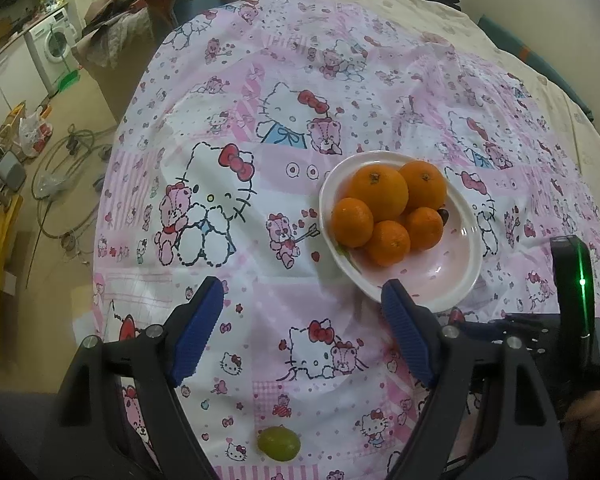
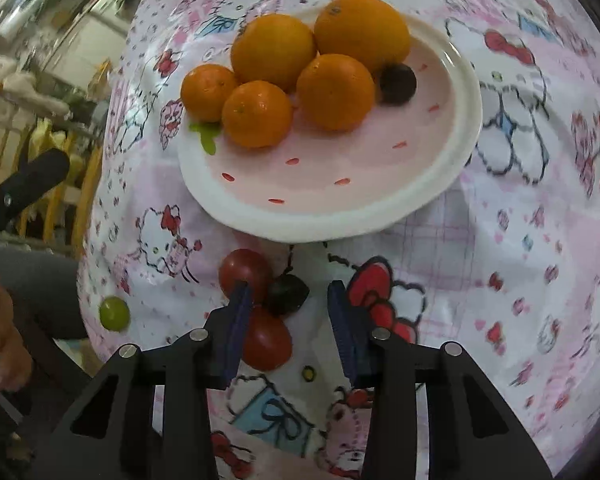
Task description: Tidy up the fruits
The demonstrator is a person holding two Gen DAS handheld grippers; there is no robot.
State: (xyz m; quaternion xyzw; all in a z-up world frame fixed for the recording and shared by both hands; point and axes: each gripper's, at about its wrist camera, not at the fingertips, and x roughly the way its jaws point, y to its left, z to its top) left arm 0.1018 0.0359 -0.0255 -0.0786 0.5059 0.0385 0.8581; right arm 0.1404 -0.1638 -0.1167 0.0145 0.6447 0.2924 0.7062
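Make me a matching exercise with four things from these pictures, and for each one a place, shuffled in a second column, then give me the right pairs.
Things:
1. green grape
2. dark grape
3. red tomatoes
4. right gripper

Places:
A. on the plate, beside the oranges
B. alone on the cloth, off by the left gripper
C. just in front of the plate, on the cloth
D. over the small fruits, jaws around a dark one

Pairs: 1-B, 2-A, 3-C, 4-D
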